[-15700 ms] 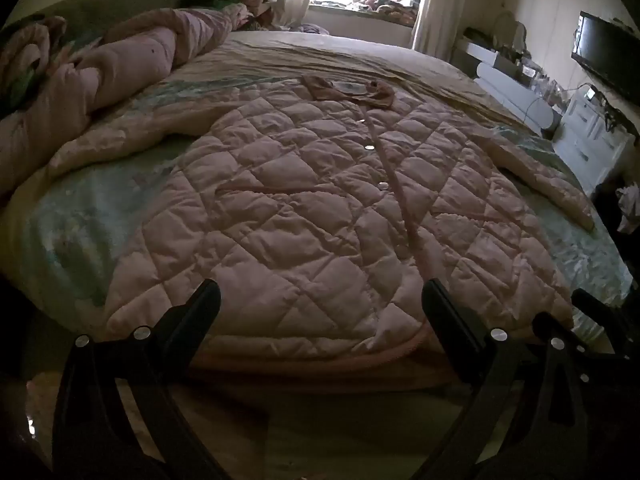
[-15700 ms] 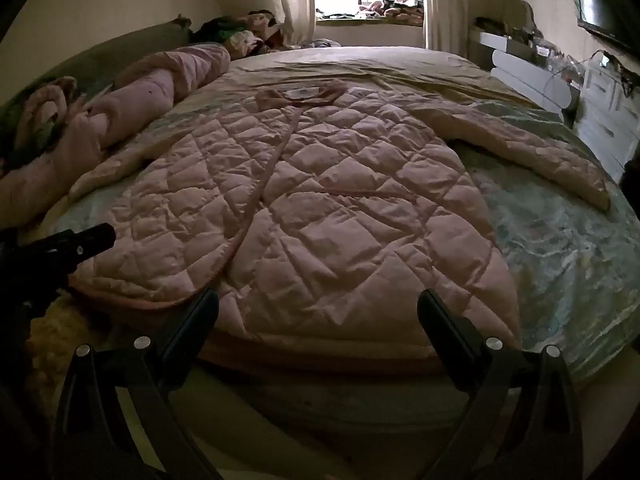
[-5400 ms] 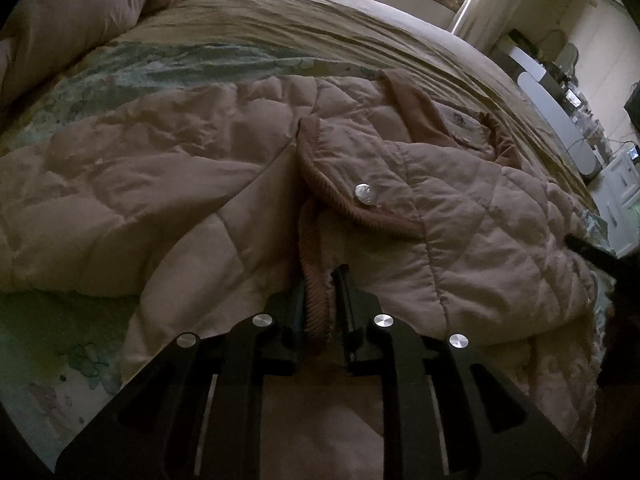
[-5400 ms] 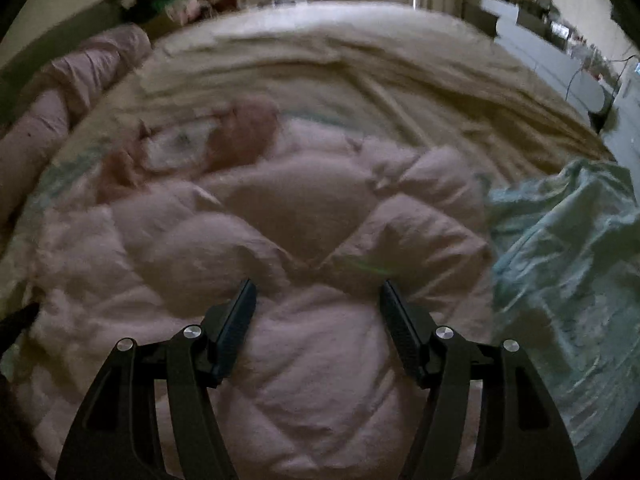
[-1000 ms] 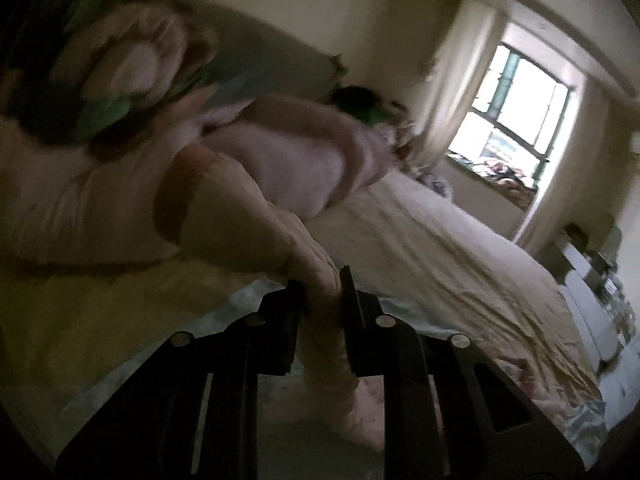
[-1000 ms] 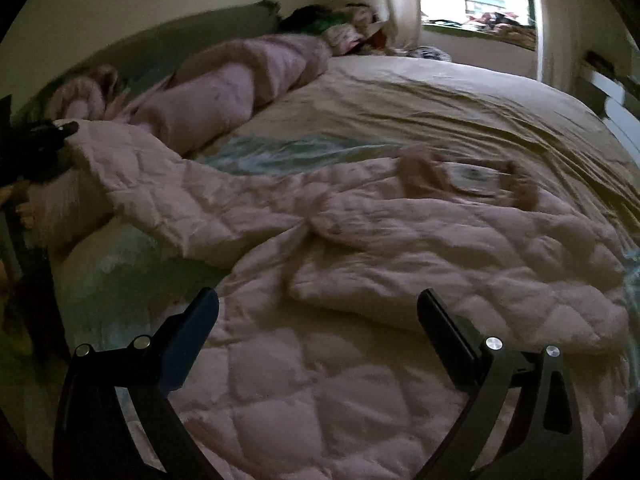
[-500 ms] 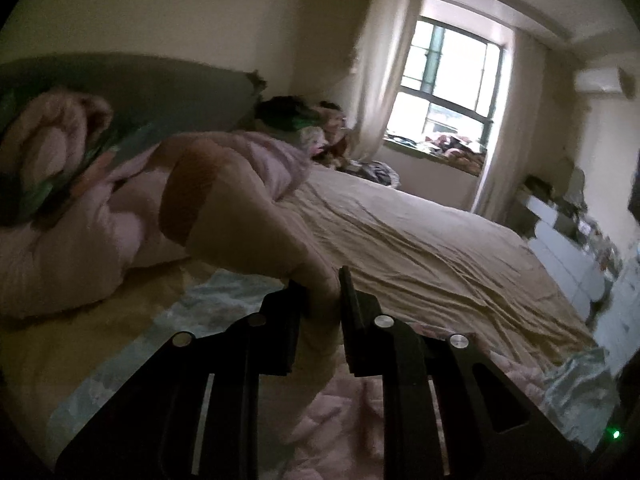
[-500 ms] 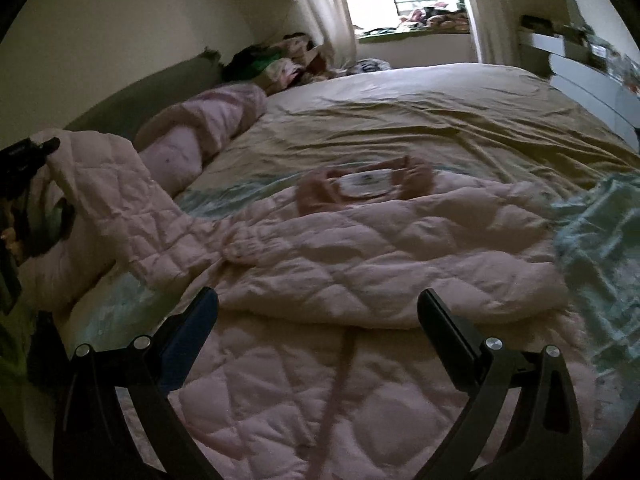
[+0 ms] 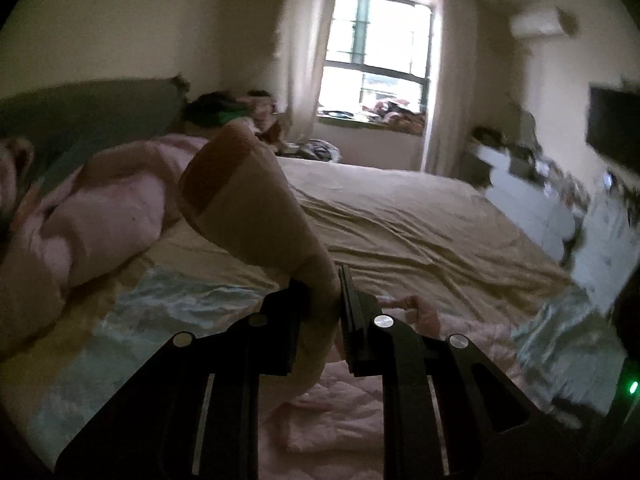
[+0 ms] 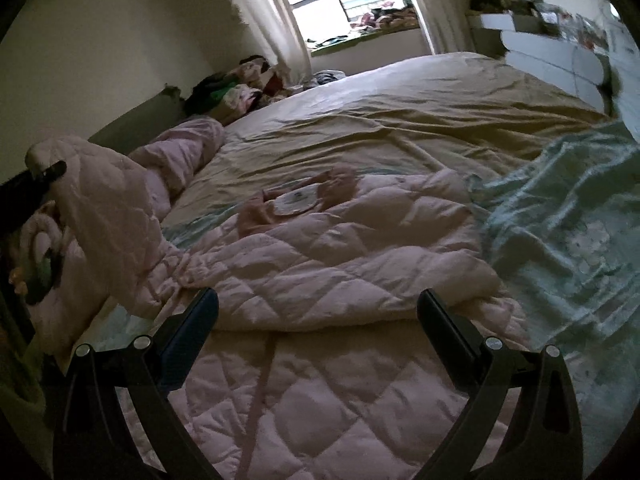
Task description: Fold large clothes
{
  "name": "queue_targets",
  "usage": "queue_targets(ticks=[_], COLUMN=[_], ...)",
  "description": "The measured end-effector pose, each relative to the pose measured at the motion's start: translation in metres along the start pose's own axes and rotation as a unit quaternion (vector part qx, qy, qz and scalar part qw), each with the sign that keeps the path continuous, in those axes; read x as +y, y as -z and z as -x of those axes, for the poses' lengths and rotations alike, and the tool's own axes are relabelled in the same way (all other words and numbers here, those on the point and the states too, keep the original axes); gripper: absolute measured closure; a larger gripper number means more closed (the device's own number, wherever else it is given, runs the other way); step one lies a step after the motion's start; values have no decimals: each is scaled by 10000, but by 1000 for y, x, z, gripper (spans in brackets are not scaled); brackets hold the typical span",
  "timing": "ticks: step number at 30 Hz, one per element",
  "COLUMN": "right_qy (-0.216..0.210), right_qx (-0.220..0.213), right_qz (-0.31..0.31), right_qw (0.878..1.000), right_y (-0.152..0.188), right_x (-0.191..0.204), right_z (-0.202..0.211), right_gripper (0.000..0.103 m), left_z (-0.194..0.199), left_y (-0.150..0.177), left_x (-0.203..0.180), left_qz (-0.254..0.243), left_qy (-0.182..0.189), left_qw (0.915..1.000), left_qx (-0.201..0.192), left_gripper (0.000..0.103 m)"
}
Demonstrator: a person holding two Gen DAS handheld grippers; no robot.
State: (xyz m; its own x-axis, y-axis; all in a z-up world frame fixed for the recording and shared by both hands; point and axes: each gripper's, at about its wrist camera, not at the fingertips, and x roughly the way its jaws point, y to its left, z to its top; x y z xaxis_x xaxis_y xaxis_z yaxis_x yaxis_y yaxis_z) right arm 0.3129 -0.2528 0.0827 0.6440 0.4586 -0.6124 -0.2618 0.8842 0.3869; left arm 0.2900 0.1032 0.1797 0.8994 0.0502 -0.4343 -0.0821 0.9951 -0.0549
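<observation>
A large pink quilted coat [image 10: 340,264] lies spread on the bed, its right side folded over the middle and its collar with a white label [image 10: 294,200] pointing toward the window. My left gripper [image 9: 325,286] is shut on the coat's left sleeve [image 9: 248,204], holding it up off the bed; the darker cuff band sticks out above the jaws. In the right wrist view that raised sleeve [image 10: 104,208] hangs at the far left from the left gripper's dark tip [image 10: 48,174]. My right gripper [image 10: 318,306] stands open above the coat's lower half, holding nothing.
A rolled pink duvet [image 9: 100,208] lies along the green headboard [image 9: 92,108] at the left. A pale blue-green sheet [image 10: 560,216] is bunched at the right of the bed. White drawers [image 10: 552,56] and a wall screen [image 9: 612,124] stand at the right, a window [image 9: 376,56] beyond.
My left gripper has swung to the right with the sleeve held up, so the window and the far bed now fill its view. The right gripper's view has rolled and shifted rightward; its jaws stay open.
</observation>
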Motion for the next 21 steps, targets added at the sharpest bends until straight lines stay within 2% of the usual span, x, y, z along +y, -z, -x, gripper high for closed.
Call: queue_targets(ticks=[6,12,21], right_qy=[151,370,644], right_qx=[-55,-230,-266], right_qz=[-210,-260,-422], right_qw=[9997,9987,9967], right_y=[-2,-9,-8], right_x=[-27,-46,-75], right_z=[8,22,33], right_gripper=[4,4,4], left_z=[-18,-39,-72], left_y=[20,64,131], left_x=[-51,-97,-147], left_qz=[-542,-1150,-1769], left_qy=[412,829,1000], left_qw=[9975,9882,9718], left_qx=[181,574,1198], left_gripper=[93,93,93])
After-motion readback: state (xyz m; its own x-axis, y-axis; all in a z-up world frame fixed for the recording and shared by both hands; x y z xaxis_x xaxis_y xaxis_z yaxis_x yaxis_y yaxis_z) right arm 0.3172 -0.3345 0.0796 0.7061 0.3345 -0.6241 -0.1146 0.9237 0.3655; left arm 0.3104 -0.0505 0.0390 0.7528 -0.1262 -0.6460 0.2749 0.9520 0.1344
